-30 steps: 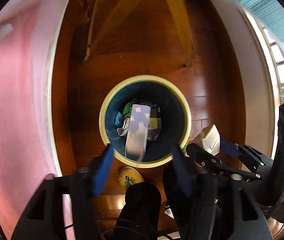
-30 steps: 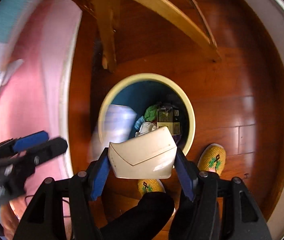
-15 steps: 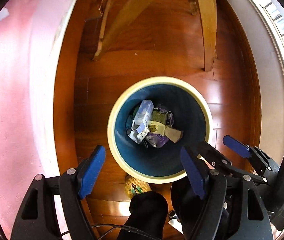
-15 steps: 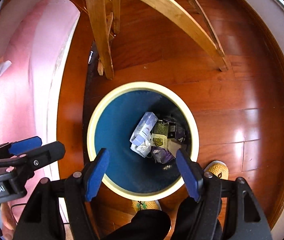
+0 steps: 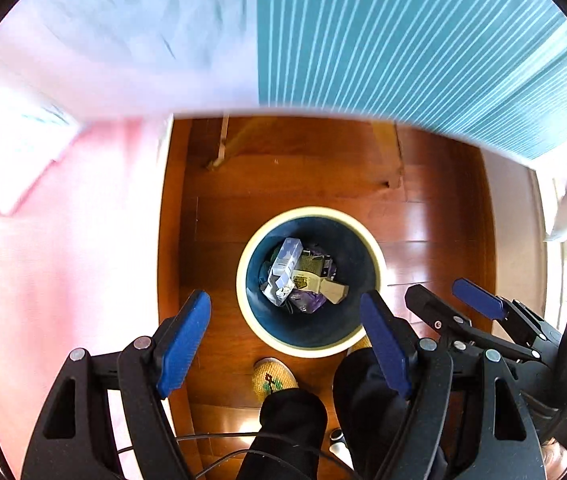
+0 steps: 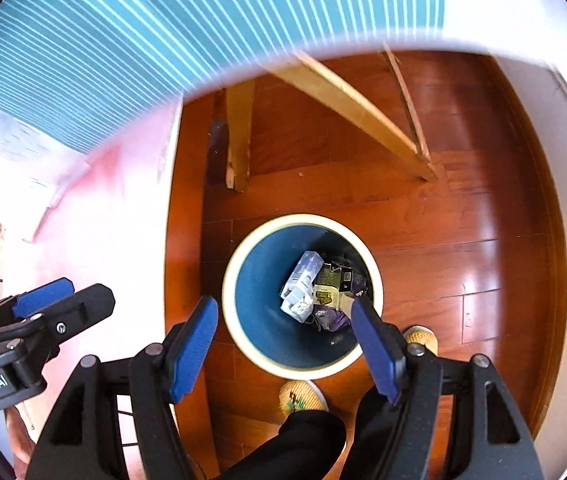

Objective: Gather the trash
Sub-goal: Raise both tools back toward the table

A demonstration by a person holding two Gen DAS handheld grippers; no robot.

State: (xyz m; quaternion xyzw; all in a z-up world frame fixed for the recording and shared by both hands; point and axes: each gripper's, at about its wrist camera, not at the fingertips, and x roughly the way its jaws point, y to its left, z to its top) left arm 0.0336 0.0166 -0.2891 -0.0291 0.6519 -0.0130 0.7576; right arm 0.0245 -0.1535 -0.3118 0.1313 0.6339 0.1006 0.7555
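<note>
Since a second ago your right claw has let go of the cream carton it carried; its jaws have just been opening, nothing stands between them, and both views now take in the striped cloth overhead that was barely in sight before.

Left wrist view: your left claw (image 5: 285, 338) stands wide and empty, pointing down over the bin (image 5: 310, 282). The bin sits on the wooden floor (image 5: 435, 248), its cream rim whole and its blue wall bare on the near side. The trash (image 5: 301, 276) lies at the bottom: a pale blue-and-white carton leaning on a dark printed box, with purple wrapping under them. Your right claw (image 5: 449, 300) shows at the right edge, spread and empty. A knitted slipper (image 5: 273, 378) and a black trouser leg (image 5: 291, 428) are just below the bin. A teal striped cloth (image 5: 423, 40) fills the upper part, blurred; a pink surface (image 5: 63, 260) runs down the left.

Right wrist view: your right claw (image 6: 285, 338) is wide, nothing held, above the same bin (image 6: 303, 294). The trash (image 6: 319, 292) lies toward the bin's right side. Your left claw (image 6: 63, 296) enters from the left. Wooden chair legs (image 6: 347, 100) stand on the floor beyond the bin, well apart from it.
</note>
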